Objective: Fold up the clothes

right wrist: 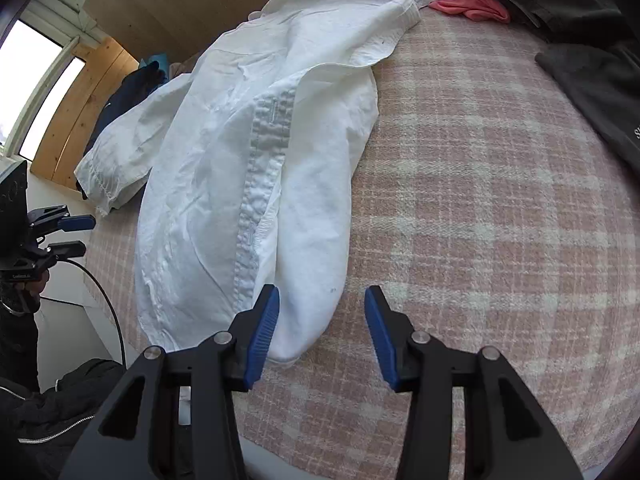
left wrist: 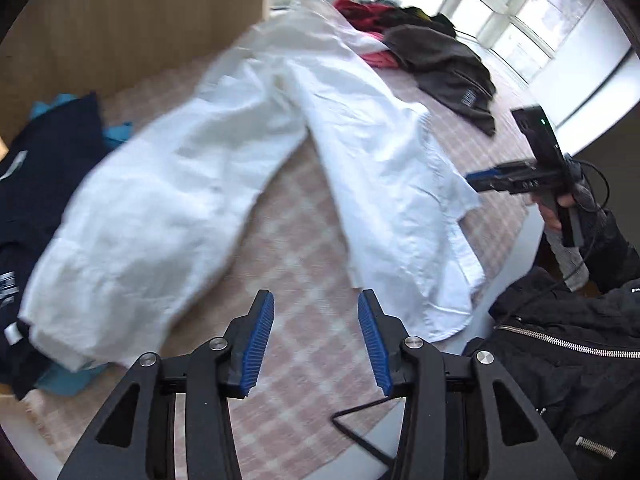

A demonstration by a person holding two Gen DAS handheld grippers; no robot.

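Observation:
A white button-up shirt [left wrist: 200,184] lies crumpled and spread on the pink plaid cover [left wrist: 296,240], one sleeve reaching left and the body running right. My left gripper [left wrist: 316,296] hovers open over bare plaid between sleeve and body, with nothing between its blue pads. In the right wrist view the shirt [right wrist: 224,160] shows its button placket, and its lower end lies under my right gripper [right wrist: 322,290]. That gripper is open, its left fingertip [right wrist: 268,312] over the hem and no pad pressing. Each gripper also shows in the other view: the right gripper [left wrist: 476,182] and the left gripper [right wrist: 80,236].
A dark grey garment [left wrist: 452,72] and red clothing [left wrist: 360,8] lie at the far end by the windows. A navy garment [left wrist: 48,184] over teal cloth sits at the left by the wooden panel [left wrist: 120,20]. The person's black jacket [left wrist: 560,340] is at the near right.

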